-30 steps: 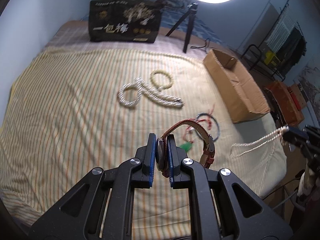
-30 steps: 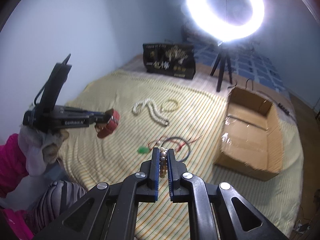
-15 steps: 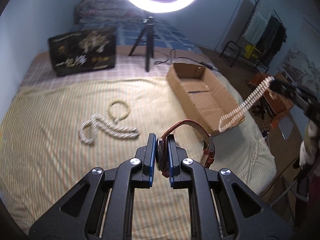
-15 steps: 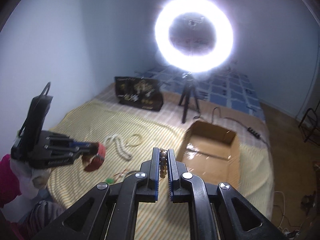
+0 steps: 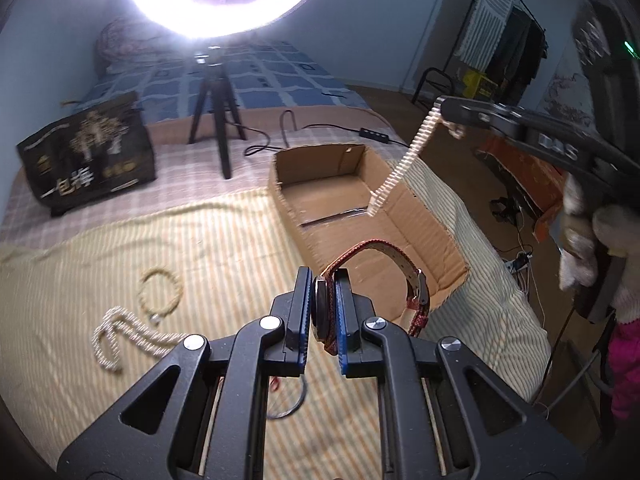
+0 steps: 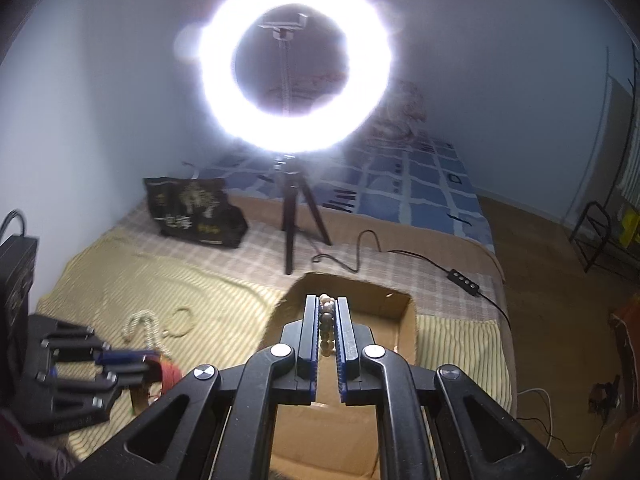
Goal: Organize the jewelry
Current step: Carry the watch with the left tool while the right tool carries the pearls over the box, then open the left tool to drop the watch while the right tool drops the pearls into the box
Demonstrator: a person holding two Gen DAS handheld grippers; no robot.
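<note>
My left gripper (image 5: 323, 312) is shut on a watch with a red-brown strap (image 5: 404, 276) and holds it at the near left edge of an open cardboard box (image 5: 424, 224). My right gripper (image 6: 327, 328) is shut on a beaded necklace (image 6: 326, 320), above the box (image 6: 404, 320). In the left wrist view the necklace (image 5: 404, 160) hangs from the right gripper (image 5: 452, 114) down into the box. A white bead necklace (image 5: 120, 336) and a small bead bracelet (image 5: 162, 292) lie on the striped bedspread (image 5: 160, 240) to the left.
A ring light on a tripod (image 6: 294, 80) stands behind the box, its cable and switch (image 6: 464, 278) trailing right. A black printed bag (image 5: 88, 160) stands at the back left. A dark cord loop (image 5: 288, 396) lies under my left gripper. The bed edge drops off right of the box.
Both grippers have swung right toward the box. The hanging necklace, earlier beyond the box's right side, now dangles inside it. The watch now sits at the box's near edge.
</note>
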